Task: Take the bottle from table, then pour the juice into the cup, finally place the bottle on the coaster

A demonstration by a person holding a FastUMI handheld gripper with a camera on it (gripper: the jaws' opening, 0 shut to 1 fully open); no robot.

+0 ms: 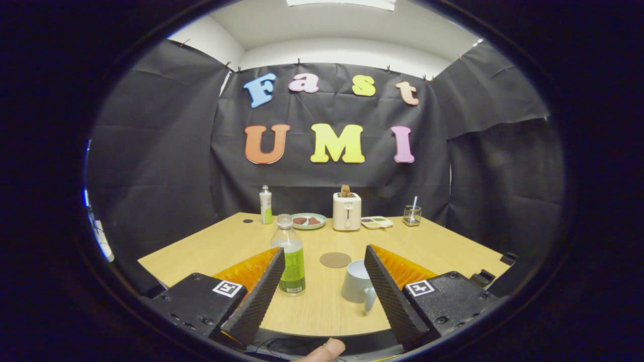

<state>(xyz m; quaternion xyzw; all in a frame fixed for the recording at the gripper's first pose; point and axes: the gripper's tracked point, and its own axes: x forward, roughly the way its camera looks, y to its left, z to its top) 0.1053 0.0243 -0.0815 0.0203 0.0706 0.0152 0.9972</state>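
Observation:
A clear plastic bottle point(290, 256) with a green label and an open neck stands on the wooden table point(443, 246), close against the inner side of my left finger. A pale blue cup point(358, 282) with a handle stands just inside my right finger. A round brown coaster point(335, 260) lies flat beyond both, between the fingers' lines. My gripper point(322, 251) is open wide and holds nothing. The bottle and cup sit apart, with bare table between them.
At the back of the table stand a white and green bottle point(265, 204), a plate with food point(308, 221), a white toaster point(346, 211), a small food tray point(377, 222) and a glass with a straw point(412, 215). A fingertip point(324, 351) shows below the gripper.

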